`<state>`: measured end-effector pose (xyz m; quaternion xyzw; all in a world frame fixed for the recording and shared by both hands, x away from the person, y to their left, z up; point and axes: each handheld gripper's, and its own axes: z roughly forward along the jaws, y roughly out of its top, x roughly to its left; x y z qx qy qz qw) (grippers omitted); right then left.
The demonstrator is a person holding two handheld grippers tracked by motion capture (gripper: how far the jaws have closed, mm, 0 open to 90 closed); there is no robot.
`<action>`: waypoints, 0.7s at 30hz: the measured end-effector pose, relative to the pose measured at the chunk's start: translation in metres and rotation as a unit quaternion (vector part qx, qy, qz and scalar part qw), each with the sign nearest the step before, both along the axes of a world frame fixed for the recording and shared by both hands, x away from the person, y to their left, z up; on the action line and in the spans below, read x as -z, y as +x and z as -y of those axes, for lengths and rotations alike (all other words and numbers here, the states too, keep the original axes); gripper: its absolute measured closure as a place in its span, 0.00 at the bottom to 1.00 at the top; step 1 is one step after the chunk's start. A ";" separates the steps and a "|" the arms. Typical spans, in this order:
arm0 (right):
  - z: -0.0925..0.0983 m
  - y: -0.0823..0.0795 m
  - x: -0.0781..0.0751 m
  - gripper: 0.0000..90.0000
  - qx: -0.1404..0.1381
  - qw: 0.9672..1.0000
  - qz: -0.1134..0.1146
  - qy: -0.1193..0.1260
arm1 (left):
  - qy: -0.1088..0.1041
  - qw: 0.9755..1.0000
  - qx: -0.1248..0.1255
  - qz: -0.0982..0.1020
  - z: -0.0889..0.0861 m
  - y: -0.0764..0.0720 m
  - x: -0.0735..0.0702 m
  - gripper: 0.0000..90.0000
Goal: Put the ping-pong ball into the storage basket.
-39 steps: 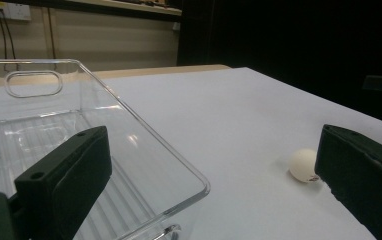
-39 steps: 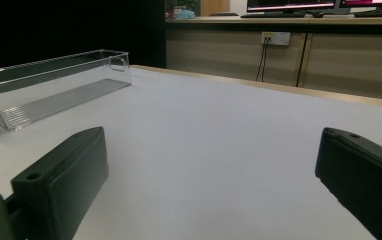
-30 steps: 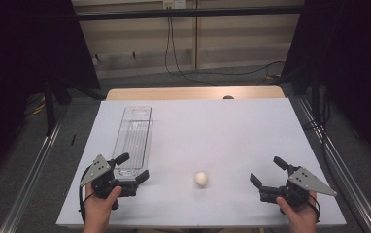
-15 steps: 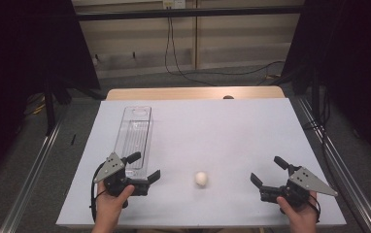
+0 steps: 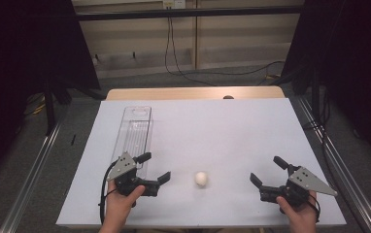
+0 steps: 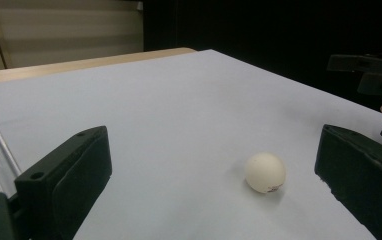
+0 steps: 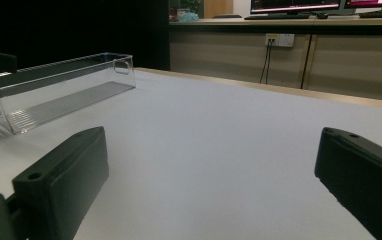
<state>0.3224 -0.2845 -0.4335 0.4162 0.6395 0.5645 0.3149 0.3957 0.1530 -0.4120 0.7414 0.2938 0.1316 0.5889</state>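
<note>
**Left hand-held gripper lined up on the ball, nothing picked up yet**

The left hand-held gripper (image 5: 155, 168) sits low over the counter (image 5: 232, 126) with its jaws spread wide and empty, pointed toward the ball (image 5: 201, 178). In the left gripper view the ball (image 6: 264, 172) lies between the lines of the two jaws but ahead of them, nearer the right-hand jaw, touching neither. It rests on the counter near the front edge, roughly midway between the two hands.

The right hand-held gripper (image 5: 268, 171) is held near the counter's front right, well apart from the ball, jaws likewise wide open and holding nothing. Its own view looks past the jaws across bare counter to the tray (image 7: 59, 87).

That clear tray (image 5: 134, 133) stands lengthwise on the left side, just beyond the left hand-held gripper, and looks empty.

As a judgement: the work is at its start. The likely aim is to take the ball and set it in the tray, and no part of that is done. The ball is ungrasped and the tray unfilled. What remains is to bring the left jaws forward around the ball, close on it, lift, carry it the short way to the tray and release.
</note>
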 end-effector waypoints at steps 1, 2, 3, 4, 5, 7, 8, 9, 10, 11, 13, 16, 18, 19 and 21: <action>0.000 0.000 0.000 0.01 0.000 1.000 0.000 0.000 | 0.000 1.000 0.000 0.000 0.000 0.000 0.000 0.02; 0.000 0.000 0.000 0.01 0.001 1.000 0.000 0.000 | -0.005 1.000 0.000 -0.002 0.002 0.000 0.000 0.02; 0.000 0.000 0.000 0.01 0.000 1.000 0.000 0.000 | 0.003 1.000 0.001 -0.001 0.003 0.001 0.000 0.02; 0.000 0.000 0.000 0.01 0.000 1.000 0.000 0.000 | 0.005 1.000 0.004 0.000 0.004 0.001 0.000 0.02; 0.000 0.000 0.000 0.01 0.000 1.000 0.001 0.000 | -0.003 1.000 0.004 -0.004 0.007 0.001 0.000 0.02; 0.000 0.000 0.000 0.01 0.000 1.000 0.001 0.001 | 0.005 1.000 0.010 -0.005 0.010 0.003 0.000 0.02; 0.000 0.000 0.000 0.01 0.000 1.000 0.001 0.000 | -0.001 1.000 0.007 -0.008 0.014 0.003 0.001 0.02; 0.000 0.000 0.000 0.01 0.000 1.000 0.001 0.001 | 0.003 1.000 0.008 -0.010 0.015 0.003 0.001 0.02; 0.000 0.000 0.000 0.01 0.000 1.000 0.001 0.001 | 0.004 1.000 0.010 -0.011 0.016 0.004 0.002 0.02; 0.000 0.000 0.000 0.01 0.000 1.000 0.002 0.001 | 0.005 1.000 0.009 -0.012 0.018 0.004 0.002 0.02; 0.000 0.000 0.000 0.01 0.000 1.000 0.002 0.001 | 0.006 1.000 0.011 -0.015 0.021 0.005 0.003 0.02; 0.000 0.000 0.000 0.01 0.000 1.000 0.001 0.002 | 0.017 1.000 0.015 -0.015 0.025 0.006 0.004 0.02; 0.000 0.000 -0.001 0.01 0.000 1.000 0.001 0.004 | 0.007 1.000 0.019 -0.018 0.028 0.006 0.006 0.02; 0.000 0.000 -0.001 0.01 0.000 1.000 0.002 0.003 | 0.010 1.000 0.016 -0.020 0.029 0.006 0.006 0.02; 0.000 0.000 0.000 0.01 0.002 1.000 0.001 0.005 | 0.017 1.000 0.017 -0.020 0.032 0.007 0.006 0.02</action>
